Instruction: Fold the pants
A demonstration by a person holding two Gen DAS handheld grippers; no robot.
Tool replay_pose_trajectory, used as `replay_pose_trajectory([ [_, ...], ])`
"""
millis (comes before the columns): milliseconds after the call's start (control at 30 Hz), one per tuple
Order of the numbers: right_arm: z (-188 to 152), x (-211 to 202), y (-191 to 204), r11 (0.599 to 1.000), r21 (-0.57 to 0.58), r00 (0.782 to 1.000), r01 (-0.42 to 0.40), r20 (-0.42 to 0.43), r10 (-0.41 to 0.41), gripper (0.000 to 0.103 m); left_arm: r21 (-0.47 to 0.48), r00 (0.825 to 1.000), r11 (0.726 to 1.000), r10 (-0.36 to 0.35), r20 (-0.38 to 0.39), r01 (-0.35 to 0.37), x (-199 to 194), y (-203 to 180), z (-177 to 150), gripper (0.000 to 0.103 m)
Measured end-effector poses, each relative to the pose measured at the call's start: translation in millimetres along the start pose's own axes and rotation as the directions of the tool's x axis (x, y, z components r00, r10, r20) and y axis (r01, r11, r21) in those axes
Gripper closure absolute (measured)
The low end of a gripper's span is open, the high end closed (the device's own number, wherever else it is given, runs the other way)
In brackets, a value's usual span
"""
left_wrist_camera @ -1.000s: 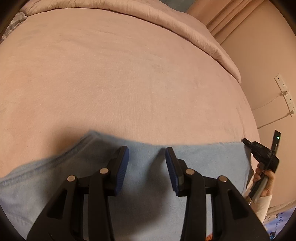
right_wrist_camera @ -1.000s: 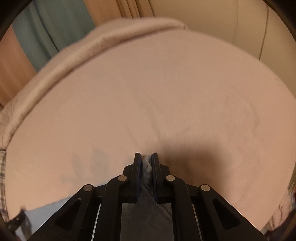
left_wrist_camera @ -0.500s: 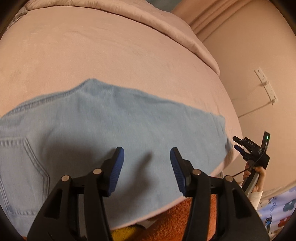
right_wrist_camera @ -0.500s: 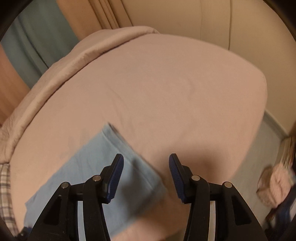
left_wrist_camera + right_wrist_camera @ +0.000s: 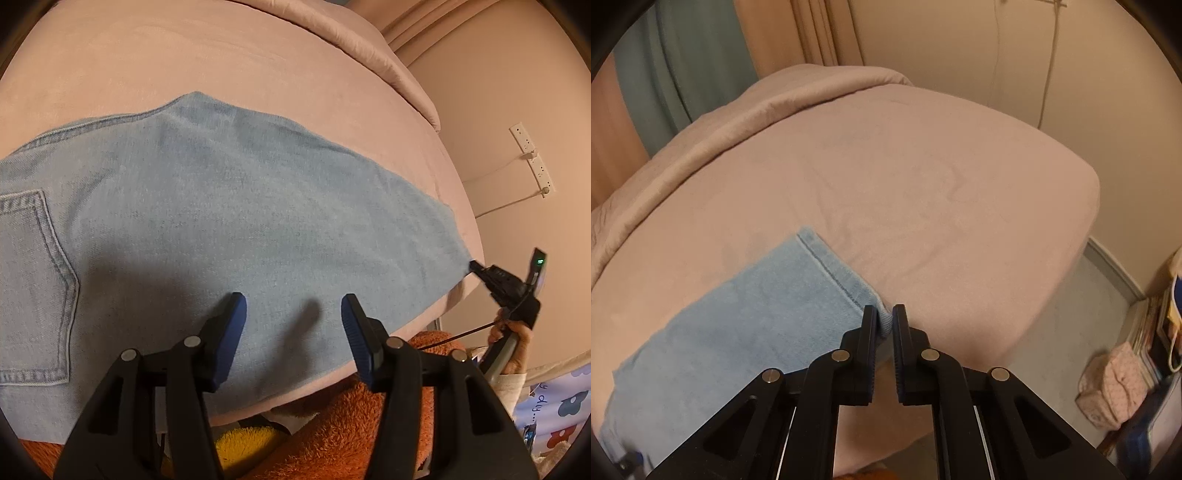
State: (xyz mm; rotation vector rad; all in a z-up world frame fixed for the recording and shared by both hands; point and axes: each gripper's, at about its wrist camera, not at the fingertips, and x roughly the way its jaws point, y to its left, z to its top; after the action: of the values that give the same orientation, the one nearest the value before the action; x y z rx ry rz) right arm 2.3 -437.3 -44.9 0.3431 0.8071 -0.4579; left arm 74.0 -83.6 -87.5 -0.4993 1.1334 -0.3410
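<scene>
R gripper (image 5: 885,321) pinching hem corner, L gripper (image 5: 293,317) hanging open over mid-leg

We're clamping the R jaws shut on the near hem corner of the pants (image 5: 229,206); the L jaws are standing apart w/ nothing between, above the denim. Pants are lying flat on the bed (image 5: 923,177), long axis running L-R from pocket (image 5: 35,288) to hem (image 5: 834,273), so R is nearer the end we'd fold over.

Our left gripper (image 5: 291,314) has a black plastic frame with triangular cut-outs, round silver pins at the pivots and ribbed blue pads on its fingers (image 5: 231,336). Our right gripper (image 5: 884,321) is built the same, black with silver pins. At the right edge of the left wrist view it shows a small green light and a thin black cable, and our hand (image 5: 511,332) there wears a pale cuff.
</scene>
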Motion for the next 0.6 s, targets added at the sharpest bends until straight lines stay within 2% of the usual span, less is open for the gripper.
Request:
replay_pose_trajectory([
  [100,-3,29,-10,0.999,0.046,0.997,-0.009,-0.079,0.012,0.096,-0.002,1.000,1.000,-0.003,-0.003,0.003,-5,7,-4,0.049],
  [200,-4,30,-14,0.996,0.086,0.997,-0.012,-0.078,0.019,0.094,-0.014,1.000,1.000,-0.004,-0.003,0.004,-11,12,-12,0.046],
  [233,-5,27,-17,0.994,0.104,0.996,-0.018,-0.083,0.026,0.087,-0.021,1.000,1.000,-0.006,-0.002,0.006,-13,13,-12,0.041],
  [267,-5,24,-21,0.992,0.128,0.996,-0.019,-0.087,0.031,0.073,-0.026,1.000,1.000,-0.007,0.003,0.007,-14,13,-12,0.037],
  [333,-8,15,-30,0.981,0.192,0.998,-0.022,-0.061,0.035,0.056,-0.026,1.000,1.000,-0.002,0.015,0.002,-19,13,-12,0.034],
  [400,-14,9,-32,0.975,0.215,0.997,-0.062,-0.039,0.072,0.055,-0.020,0.999,1.000,0.016,0.029,-0.015,-23,12,-12,0.031],
  [433,-18,10,-32,0.968,0.226,0.992,-0.104,-0.045,0.117,0.055,-0.017,0.999,1.000,0.027,0.039,-0.026,-26,12,-11,0.028],
  [533,-27,25,-30,0.937,0.269,0.963,-0.225,-0.088,0.256,0.055,-0.015,0.997,0.998,0.056,0.059,-0.055,-31,10,-10,0.023],
  [600,-31,38,-29,0.923,0.304,0.953,-0.235,-0.113,0.280,0.055,-0.017,0.994,0.997,0.078,0.077,-0.077,-36,10,-10,0.021],
])
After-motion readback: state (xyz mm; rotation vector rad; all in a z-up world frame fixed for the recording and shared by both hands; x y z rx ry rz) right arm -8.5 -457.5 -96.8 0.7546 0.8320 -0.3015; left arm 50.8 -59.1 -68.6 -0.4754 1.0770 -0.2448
